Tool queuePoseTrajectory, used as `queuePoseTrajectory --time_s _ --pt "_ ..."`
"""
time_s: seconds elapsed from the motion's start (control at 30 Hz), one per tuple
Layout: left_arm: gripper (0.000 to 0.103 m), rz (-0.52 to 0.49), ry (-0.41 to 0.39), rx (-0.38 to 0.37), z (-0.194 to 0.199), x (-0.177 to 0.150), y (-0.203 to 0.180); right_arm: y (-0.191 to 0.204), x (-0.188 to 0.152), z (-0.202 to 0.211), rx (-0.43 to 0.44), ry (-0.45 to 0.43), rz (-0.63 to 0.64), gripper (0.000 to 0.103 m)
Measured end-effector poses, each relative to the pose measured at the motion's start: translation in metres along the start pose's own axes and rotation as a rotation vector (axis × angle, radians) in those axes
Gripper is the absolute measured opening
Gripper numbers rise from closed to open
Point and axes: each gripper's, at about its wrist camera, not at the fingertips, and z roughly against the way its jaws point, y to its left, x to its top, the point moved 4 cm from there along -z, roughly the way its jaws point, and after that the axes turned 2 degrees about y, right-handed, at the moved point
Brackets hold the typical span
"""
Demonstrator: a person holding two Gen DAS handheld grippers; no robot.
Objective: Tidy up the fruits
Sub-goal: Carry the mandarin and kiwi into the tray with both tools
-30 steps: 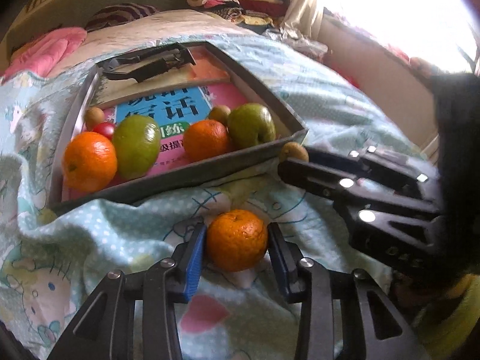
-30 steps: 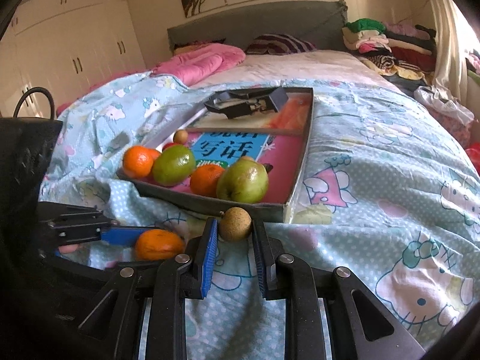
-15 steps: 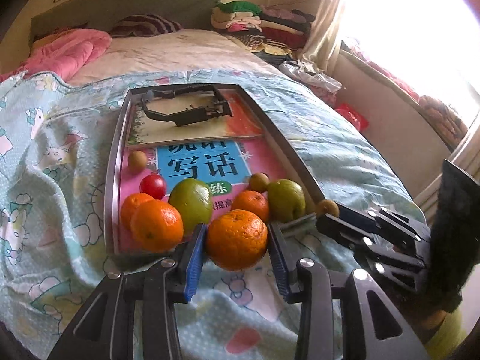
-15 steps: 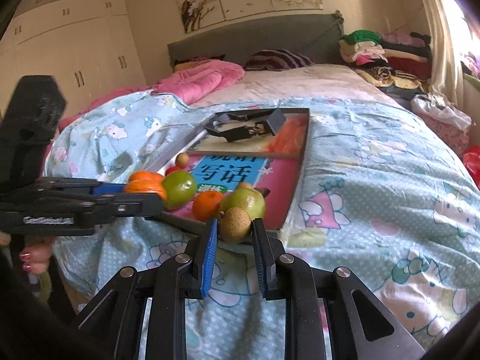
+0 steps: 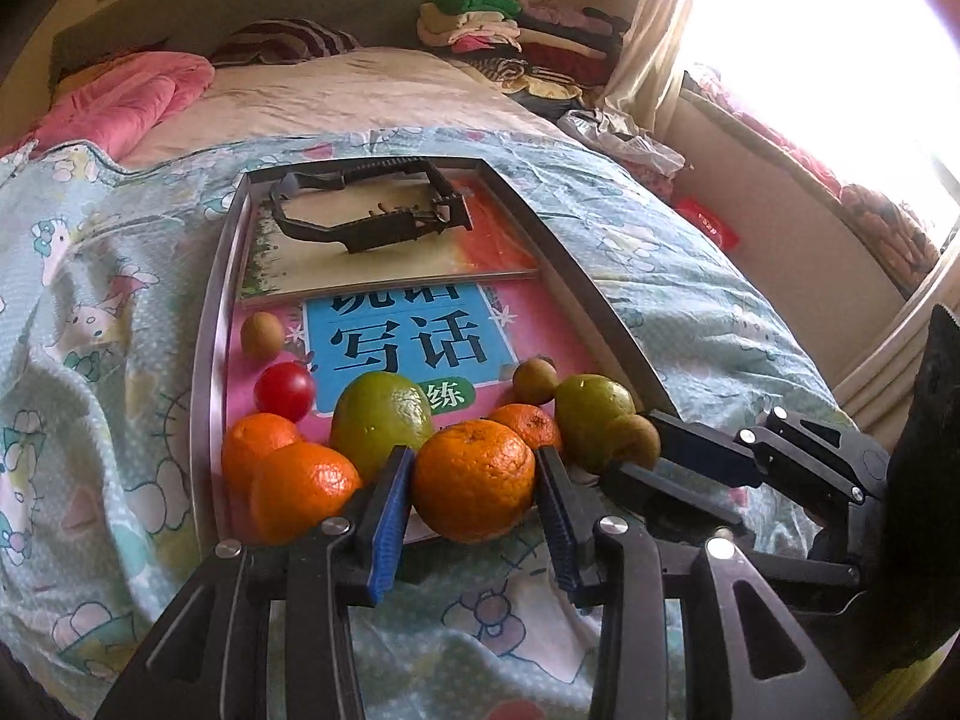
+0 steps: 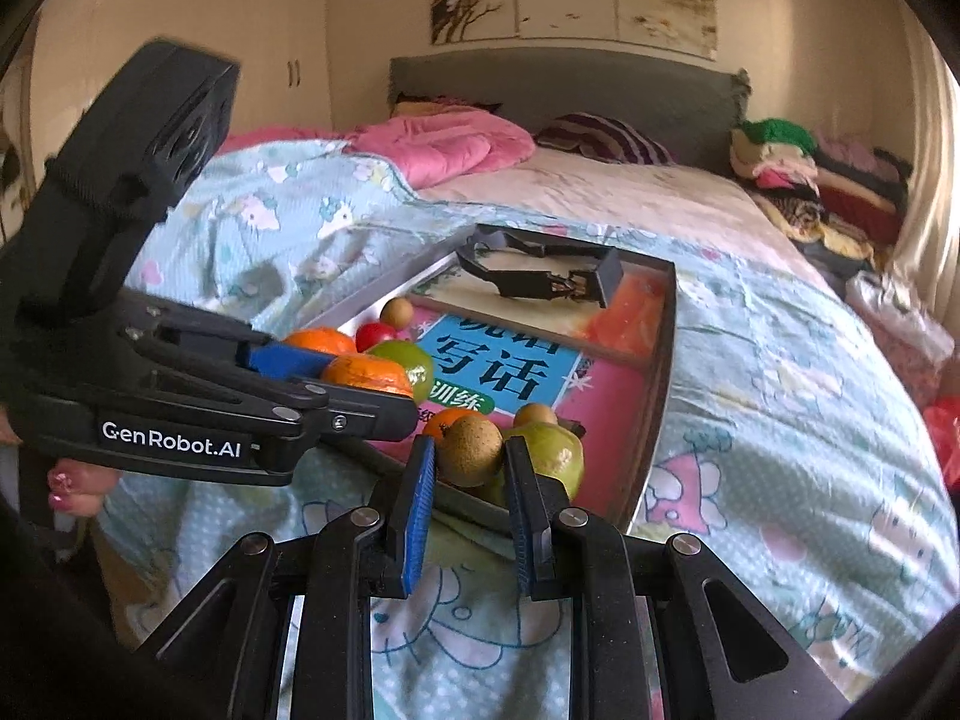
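Observation:
My left gripper (image 5: pixel 474 483) is shut on an orange (image 5: pixel 474 483) and holds it above the near edge of the grey tray (image 5: pixel 207 324). My right gripper (image 6: pixel 468 450) is shut on a small brown fruit (image 6: pixel 470 449), also above the tray's near edge, to the right of the left one. In the tray lie two oranges (image 5: pixel 300 495), a big green fruit (image 5: pixel 381 420), a small orange (image 5: pixel 528 423), a green apple (image 5: pixel 594 411), a red fruit (image 5: pixel 284 391) and two small brown fruits (image 5: pixel 262 334).
The tray rests on a patterned blue bedsheet (image 5: pixel 90 312) and holds two books (image 5: pixel 396 342) and a black plastic frame (image 5: pixel 366 210) at its far end. Pink bedding (image 6: pixel 444 144), a clothes pile (image 5: pixel 510 24) and a window (image 5: pixel 840 60) lie beyond.
Both grippers have risen from the bedsheet with their fruits and moved forward toward the tray's near edge.

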Motion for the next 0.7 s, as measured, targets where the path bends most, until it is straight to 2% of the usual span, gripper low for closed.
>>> queuePoseTrajectory --time_s 0.4,0.7 --pt "0.041 -0.029 0.003 -0.005 -0.005 0.003 -0.004 0.010 -0.002 -0.013 -0.010 0.014 0.072 0.024" --pt "0.041 -0.034 -0.005 0.002 -0.006 0.004 -0.005 0.005 -0.004 -0.013 0.008 0.001 0.027 0.025"
